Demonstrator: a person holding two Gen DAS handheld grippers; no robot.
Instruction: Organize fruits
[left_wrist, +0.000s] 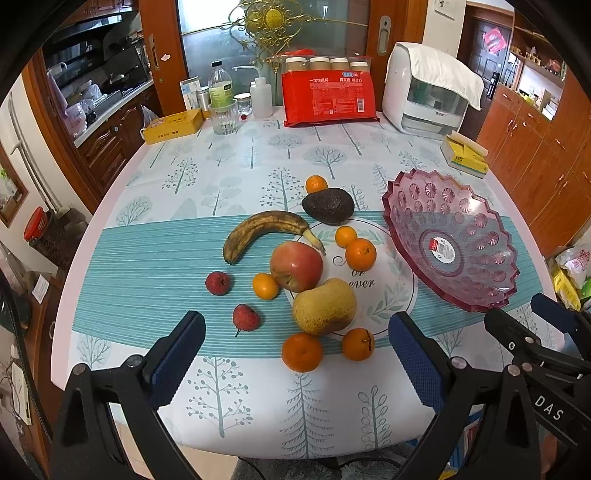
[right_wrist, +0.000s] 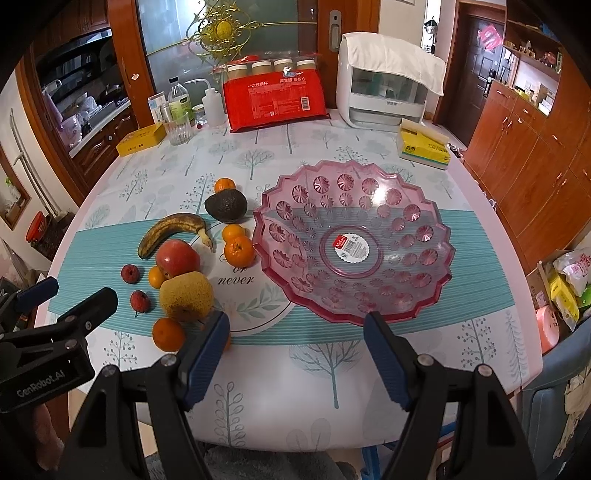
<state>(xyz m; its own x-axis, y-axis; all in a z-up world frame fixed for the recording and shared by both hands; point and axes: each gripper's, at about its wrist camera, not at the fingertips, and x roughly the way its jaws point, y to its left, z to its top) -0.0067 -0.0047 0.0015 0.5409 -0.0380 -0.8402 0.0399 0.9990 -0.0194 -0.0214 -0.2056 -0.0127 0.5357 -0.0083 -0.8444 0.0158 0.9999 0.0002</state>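
Loose fruit lies on the tablecloth: a spotted banana (left_wrist: 266, 229), a dark avocado (left_wrist: 328, 205), a red apple (left_wrist: 295, 266), a yellow pear (left_wrist: 324, 306), two lychees (left_wrist: 245, 317) and several mandarins (left_wrist: 302, 351). An empty pink plastic fruit bowl (right_wrist: 424, 295) stands to their right. My left gripper (left_wrist: 295, 350) hovers open above the near fruit, nothing between its fingers. My right gripper (right_wrist: 295, 350) is open too, over the table just in front of the bowl. Its left finger (right_wrist: 207, 354) hides part of a mandarin.
At the back of the table stand a red packet of paper cups (left_wrist: 328, 98), a white appliance (left_wrist: 424, 96), a glass (left_wrist: 223, 118), bottles, a yellow box (left_wrist: 171, 125) and a yellow-green box (right_wrist: 424, 146). Wooden cabinets line the right side.
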